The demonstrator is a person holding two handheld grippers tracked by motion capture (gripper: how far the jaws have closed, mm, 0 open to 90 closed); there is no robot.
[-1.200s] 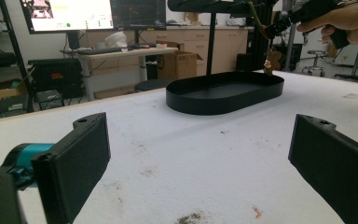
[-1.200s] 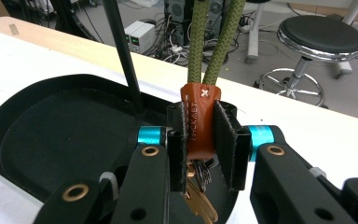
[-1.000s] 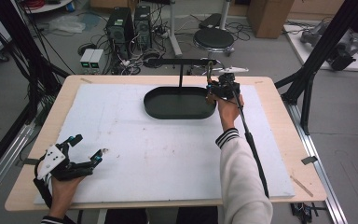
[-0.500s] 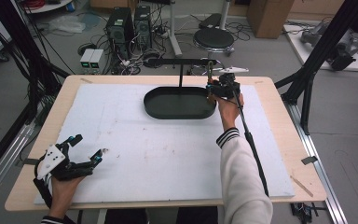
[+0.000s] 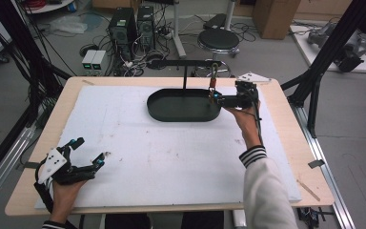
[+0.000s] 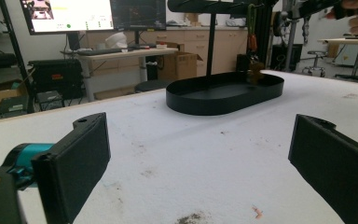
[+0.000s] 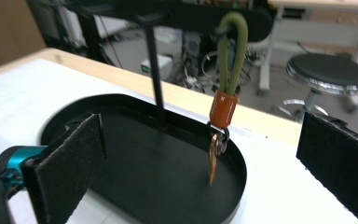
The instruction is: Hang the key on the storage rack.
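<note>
Fingers of the right gripper [image 5: 213,98] stood spread around the hanging key strap [image 7: 229,74], seemingly to take it; left gripper [image 5: 86,153] rested open, lower left.

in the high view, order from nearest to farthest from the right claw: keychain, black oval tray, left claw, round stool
1. keychain, hanging just beside the right claw
2. black oval tray, to its left
3. round stool, on the floor beyond the table
4. left claw, near-left corner

Right sleeve [image 5: 269,191] white, cuff [image 5: 252,156] striped black-white. Grippers: black frames, teal joints [image 7: 16,156], flat black pads [image 6: 77,161]; left gripper [image 5: 86,151] carries white plate [image 5: 51,163].
</note>
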